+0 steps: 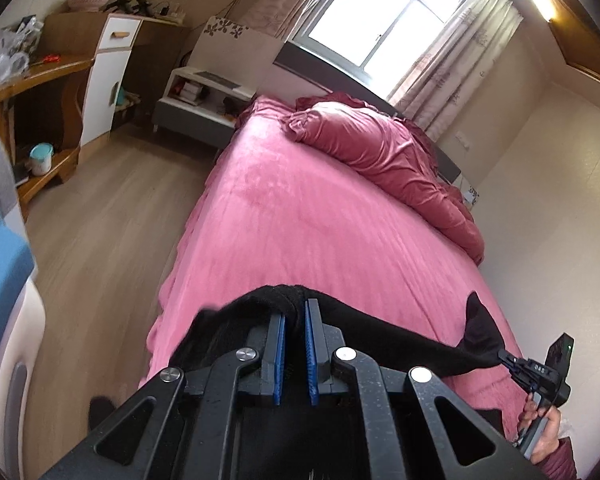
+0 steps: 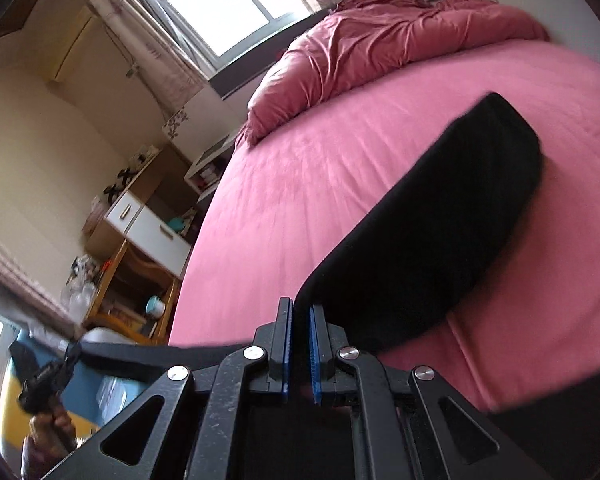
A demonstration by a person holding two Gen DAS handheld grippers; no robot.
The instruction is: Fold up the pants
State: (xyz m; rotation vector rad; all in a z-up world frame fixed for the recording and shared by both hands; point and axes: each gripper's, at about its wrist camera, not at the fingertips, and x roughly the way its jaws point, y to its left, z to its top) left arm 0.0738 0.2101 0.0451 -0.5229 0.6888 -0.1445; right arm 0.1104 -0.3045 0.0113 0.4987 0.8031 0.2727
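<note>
The black pants are pinched by the closed left gripper and the closed right gripper, stretched over the near edge of the pink bed.

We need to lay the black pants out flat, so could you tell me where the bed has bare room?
The pink sheet is bare from the held pants up to the bunched duvet by the window. The duvet end is crowded.

The pants are matt black knit cloth. The bed wears a soft, faintly ribbed pink fleece sheet. The duvet is shinier, velvety cloth. The floor looks like pale wood.
</note>
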